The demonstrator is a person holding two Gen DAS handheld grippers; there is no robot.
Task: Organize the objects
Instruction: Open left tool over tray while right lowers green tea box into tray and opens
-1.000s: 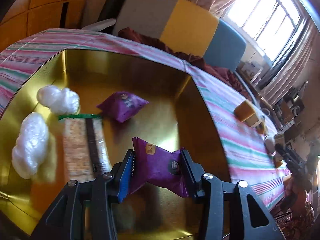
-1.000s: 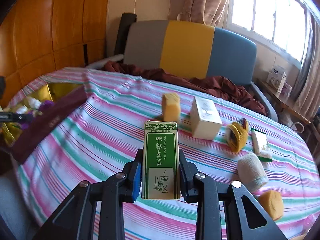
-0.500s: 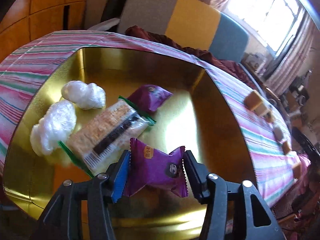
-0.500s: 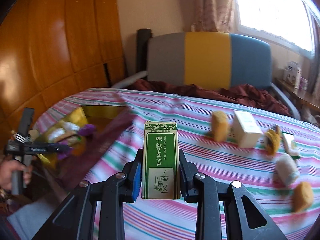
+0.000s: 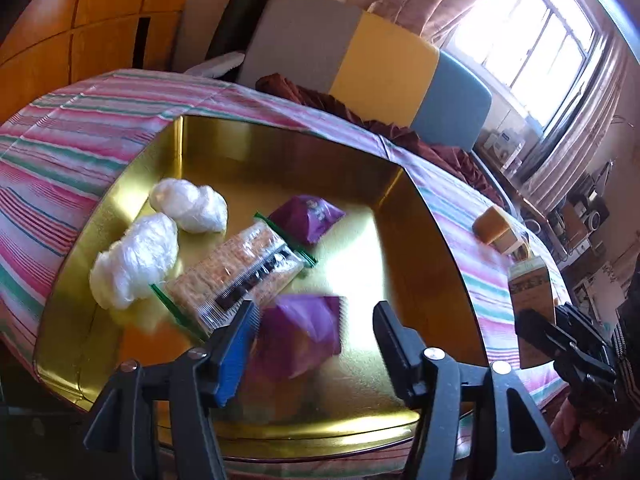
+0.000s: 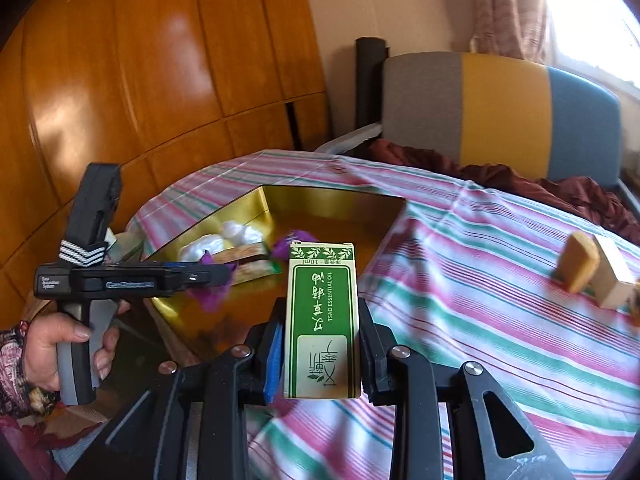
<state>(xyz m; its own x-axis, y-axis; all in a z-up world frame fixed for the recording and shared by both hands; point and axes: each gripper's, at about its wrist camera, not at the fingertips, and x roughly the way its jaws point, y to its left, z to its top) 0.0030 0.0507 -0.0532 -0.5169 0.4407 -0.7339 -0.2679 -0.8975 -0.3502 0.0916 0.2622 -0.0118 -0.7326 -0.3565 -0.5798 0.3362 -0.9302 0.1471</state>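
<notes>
The purple packet (image 5: 298,330) between the opening jaws of the left gripper (image 5: 316,330) is smeared by motion, its print unreadable. In the right wrist view the yellow block (image 6: 578,262) and pale box (image 6: 612,280) on the worktop (image 6: 480,280) are blurred. The green box (image 6: 322,320) hides part of the gold tray (image 6: 336,200).

Gold tray (image 5: 424,248): polished metal, mirror-glossy. Purple sachet (image 5: 300,332) and cracker pack (image 5: 236,276): shiny plastic film; green box (image 6: 322,316): smooth printed card. Striped tablecloth (image 6: 500,300): matt woven cloth; wall panels (image 6: 160,60): lacquered wood
</notes>
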